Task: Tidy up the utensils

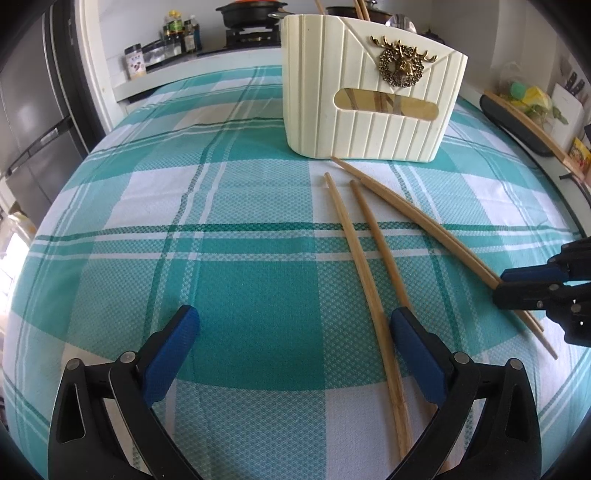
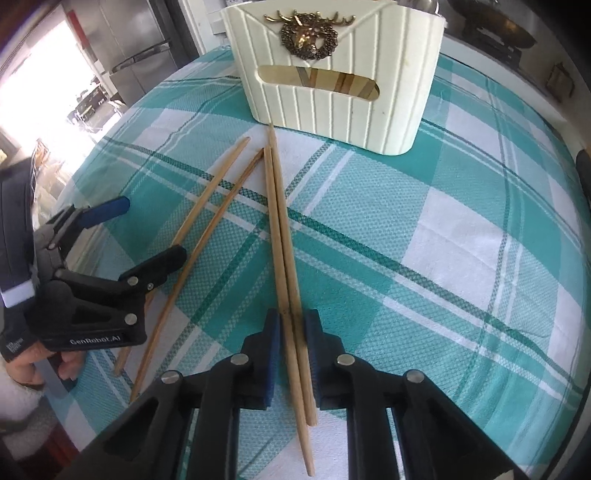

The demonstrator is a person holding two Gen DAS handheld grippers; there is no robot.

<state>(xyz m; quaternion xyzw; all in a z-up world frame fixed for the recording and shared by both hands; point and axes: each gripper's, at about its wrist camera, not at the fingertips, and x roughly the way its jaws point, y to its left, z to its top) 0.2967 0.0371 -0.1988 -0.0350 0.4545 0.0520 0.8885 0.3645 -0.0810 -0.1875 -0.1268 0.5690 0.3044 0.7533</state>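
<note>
A cream utensil holder (image 1: pixel 369 110) (image 2: pixel 332 92) with a brass deer emblem stands upright on the teal plaid tablecloth (image 1: pixel 221 258), with chopsticks and other utensils poking out of its top. In front of it lies a pair of wooden chopsticks (image 1: pixel 424 225) (image 2: pixel 280 221), side by side. My right gripper (image 1: pixel 506 288) (image 2: pixel 293 325) is shut on their thick ends, a pad against each side. Two more loose chopsticks (image 1: pixel 354 251) (image 2: pixel 207 206) lie to the left. My left gripper (image 1: pixel 295 317) (image 2: pixel 149 230) hovers open over them, holding nothing.
A hand (image 2: pixel 37 362) holds the left gripper at the table's near left edge. Behind the table are a counter with jars and bottles (image 1: pixel 162 48), a stove with a pan (image 1: pixel 251 14) and a steel fridge (image 1: pixel 29 110). A knife block (image 1: pixel 569 99) stands at the right.
</note>
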